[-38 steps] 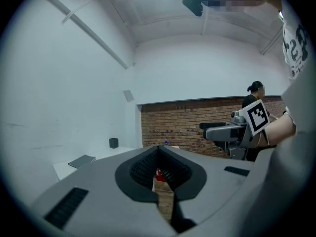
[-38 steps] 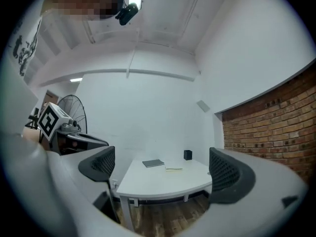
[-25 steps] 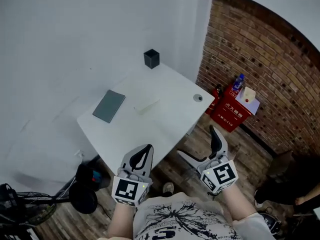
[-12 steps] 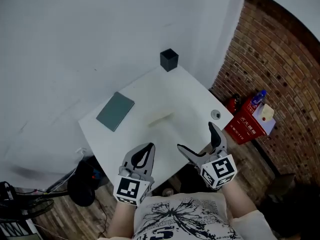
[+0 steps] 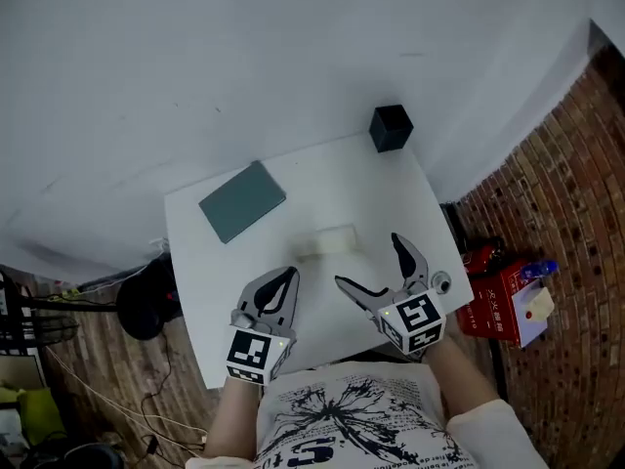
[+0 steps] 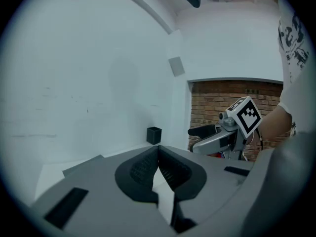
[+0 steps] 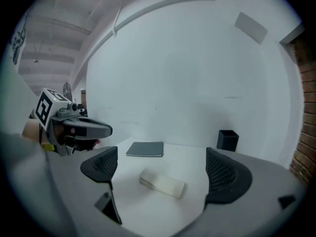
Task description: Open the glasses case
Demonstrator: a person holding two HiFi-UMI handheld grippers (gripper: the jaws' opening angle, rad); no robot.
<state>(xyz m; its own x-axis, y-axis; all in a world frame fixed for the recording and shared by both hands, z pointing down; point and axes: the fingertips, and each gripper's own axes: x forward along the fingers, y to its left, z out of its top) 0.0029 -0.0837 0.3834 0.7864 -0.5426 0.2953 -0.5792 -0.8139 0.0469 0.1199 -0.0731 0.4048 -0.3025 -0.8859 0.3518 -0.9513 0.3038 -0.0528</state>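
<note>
Head view: closed white case (image 5: 325, 241), grey pad (image 5: 242, 201) near, black box (image 5: 391, 128) behind.

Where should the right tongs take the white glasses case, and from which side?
Likely across its narrow width, mid-length, coming down from the person's side. The glasses case lies flat and closed on the table, long and low with both long sides free; the open right tongs face it. Lid seam not discernible.
</note>
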